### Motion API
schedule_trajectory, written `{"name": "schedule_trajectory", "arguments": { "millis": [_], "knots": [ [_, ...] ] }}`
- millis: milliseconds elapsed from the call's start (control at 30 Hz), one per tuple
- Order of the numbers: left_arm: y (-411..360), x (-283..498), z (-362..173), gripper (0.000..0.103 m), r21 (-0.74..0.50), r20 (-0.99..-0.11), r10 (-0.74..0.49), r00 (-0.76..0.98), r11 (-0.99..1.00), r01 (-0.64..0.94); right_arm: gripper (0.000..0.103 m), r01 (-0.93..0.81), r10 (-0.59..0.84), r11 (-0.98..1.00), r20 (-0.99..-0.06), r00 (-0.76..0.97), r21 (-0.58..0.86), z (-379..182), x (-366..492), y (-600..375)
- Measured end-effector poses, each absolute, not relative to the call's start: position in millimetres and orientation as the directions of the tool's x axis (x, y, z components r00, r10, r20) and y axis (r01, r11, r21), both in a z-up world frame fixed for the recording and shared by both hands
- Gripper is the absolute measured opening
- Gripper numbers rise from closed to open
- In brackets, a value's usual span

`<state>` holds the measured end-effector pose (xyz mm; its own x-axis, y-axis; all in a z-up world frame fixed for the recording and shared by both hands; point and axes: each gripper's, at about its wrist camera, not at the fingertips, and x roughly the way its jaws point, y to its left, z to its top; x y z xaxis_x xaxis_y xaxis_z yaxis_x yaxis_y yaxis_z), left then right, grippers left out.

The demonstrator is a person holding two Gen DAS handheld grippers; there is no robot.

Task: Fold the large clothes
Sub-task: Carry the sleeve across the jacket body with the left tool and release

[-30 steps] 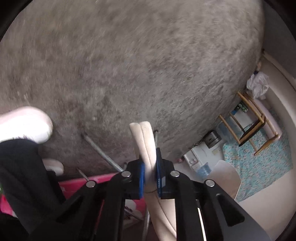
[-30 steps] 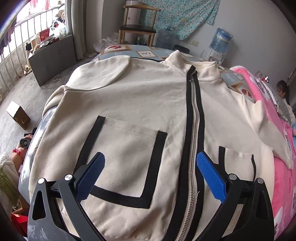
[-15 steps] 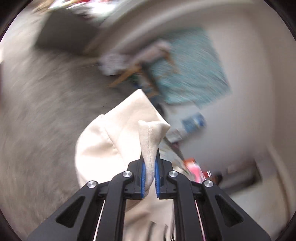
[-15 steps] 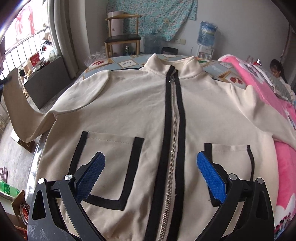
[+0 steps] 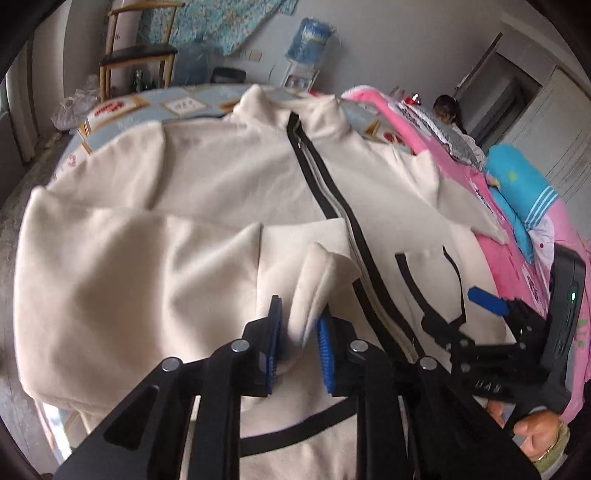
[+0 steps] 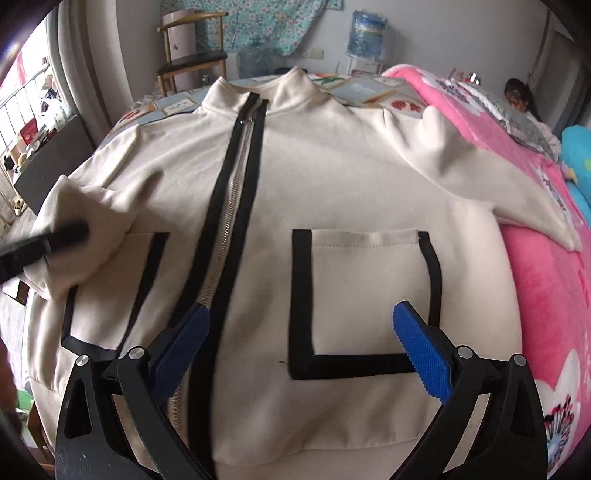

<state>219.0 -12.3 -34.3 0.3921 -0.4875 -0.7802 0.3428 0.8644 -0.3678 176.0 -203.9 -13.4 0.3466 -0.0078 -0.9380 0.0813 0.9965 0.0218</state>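
Observation:
A cream zip jacket [image 6: 332, 177] with black trim lies front up on a table. Its left sleeve [image 5: 122, 266] is folded over the left front, covering most of the left pocket. My left gripper [image 5: 299, 332] has its blue pads parted around the sleeve cuff [image 5: 314, 280], which sits loose between them. It shows as a dark blur in the right wrist view [image 6: 48, 240]. My right gripper [image 6: 299, 350] is open and empty above the right pocket [image 6: 365, 295] near the hem; it also shows in the left wrist view [image 5: 491, 306]. The right sleeve [image 6: 498, 177] lies spread onto the pink blanket.
A pink blanket [image 6: 546, 280] and a blue pillow [image 5: 517, 199] lie on the bed at the right, with a person [image 6: 517, 99] beyond. A wooden chair [image 6: 192, 59] and a water dispenser bottle [image 6: 365, 33] stand by the far wall. A railing and grey cabinet [image 6: 48, 151] stand left.
My left gripper swung up from the floor side carrying the sleeve cuff, laid the sleeve across the jacket's left front, and its pads have parted. My right gripper shifted right, from over the zip to the right pocket.

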Motion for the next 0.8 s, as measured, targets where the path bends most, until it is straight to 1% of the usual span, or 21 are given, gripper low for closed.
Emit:
{"name": "schedule_trajectory", "arguments": {
  "millis": [67, 133, 167, 200, 267, 333, 367, 433, 500, 533, 567, 600, 633, 667, 733, 800],
  "knots": [
    [-7.5, 210.7, -33.6, 0.031, -0.385, -0.765, -0.505, 0.399, 0.856, 0.345, 0.096, 0.081, 0.049, 0.993, -0.933, 0.357, 0.083, -9.9, 179.0, -213.9],
    [-0.9, 202.2, -19.4, 0.063, -0.405, -0.727, -0.535, 0.43, 0.84, 0.361, 0.096, 0.074, 0.127, 0.983, -0.919, 0.374, 0.166, -1.3, 186.1, -219.1],
    [4.1, 196.6, -11.8, 0.066, -0.403, -0.708, -0.542, 0.453, 0.837, 0.371, 0.096, 0.067, 0.181, 0.973, -0.906, 0.382, 0.222, 5.0, 191.0, -220.7],
    [4.7, 189.7, -0.5, 0.068, -0.396, -0.698, -0.544, 0.466, 0.835, 0.382, 0.096, 0.055, 0.239, 0.958, -0.889, 0.39, 0.282, 10.7, 196.9, -221.2],
    [16.1, 178.7, 8.3, 0.068, -0.374, -0.696, -0.528, 0.487, 0.845, 0.382, 0.096, 0.022, 0.375, 0.909, -0.839, 0.396, 0.416, 19.0, 209.6, -221.3],
    [26.2, 170.2, 1.0, 0.068, -0.348, -0.718, -0.49, 0.495, 0.868, 0.354, 0.096, 0.012, 0.508, 0.836, -0.783, 0.36, 0.548, 17.1, 223.5, -218.1],
    [29.0, 167.1, -4.7, 0.068, -0.331, -0.733, -0.465, 0.496, 0.881, 0.338, 0.095, 0.024, 0.566, 0.796, -0.757, 0.326, 0.605, 11.5, 230.4, -215.0],
    [32.0, 163.4, -23.5, 0.067, -0.269, -0.777, -0.387, 0.497, 0.917, 0.294, 0.087, 0.05, 0.651, 0.73, -0.716, 0.252, 0.682, -2.1, 240.6, -205.8],
    [35.2, 160.4, -37.7, 0.066, -0.226, -0.807, -0.334, 0.487, 0.937, 0.268, 0.078, 0.093, 0.692, 0.693, -0.696, 0.191, 0.715, -17.3, 247.5, -194.8],
    [36.8, 160.3, -42.8, 0.063, -0.214, -0.816, -0.316, 0.485, 0.943, 0.255, 0.075, 0.107, 0.703, 0.683, -0.69, 0.169, 0.722, -23.9, 250.4, -189.8],
    [38.8, 161.9, -48.2, 0.061, -0.206, -0.825, -0.299, 0.48, 0.949, 0.238, 0.071, 0.126, 0.712, 0.673, -0.685, 0.154, 0.728, -30.5, 253.2, -186.7],
    [41.5, 162.8, -52.2, 0.058, -0.204, -0.831, -0.288, 0.476, 0.954, 0.221, 0.066, 0.147, 0.72, 0.663, -0.679, 0.143, 0.734, -35.8, 256.5, -185.2],
    [44.5, 162.2, -53.3, 0.056, -0.207, -0.827, -0.287, 0.483, 0.955, 0.214, 0.064, 0.172, 0.732, 0.648, -0.669, 0.128, 0.742, -42.7, 258.7, -183.4],
    [46.2, 162.1, -52.4, 0.056, -0.206, -0.822, -0.285, 0.494, 0.956, 0.209, 0.06, 0.196, 0.746, 0.631, -0.656, 0.116, 0.751, -49.5, 260.2, -182.2],
    [47.8, 164.8, -52.1, 0.051, -0.2, -0.822, -0.272, 0.5, 0.96, 0.194, 0.053, 0.236, 0.742, 0.63, -0.663, 0.097, 0.74, -61.2, 265.1, -182.4],
    [49.2, 166.3, -52.7, 0.049, -0.193, -0.82, -0.264, 0.508, 0.963, 0.188, 0.047, 0.257, 0.725, 0.647, -0.684, 0.083, 0.718, -69.6, 267.3, -182.6]
  ]
}}
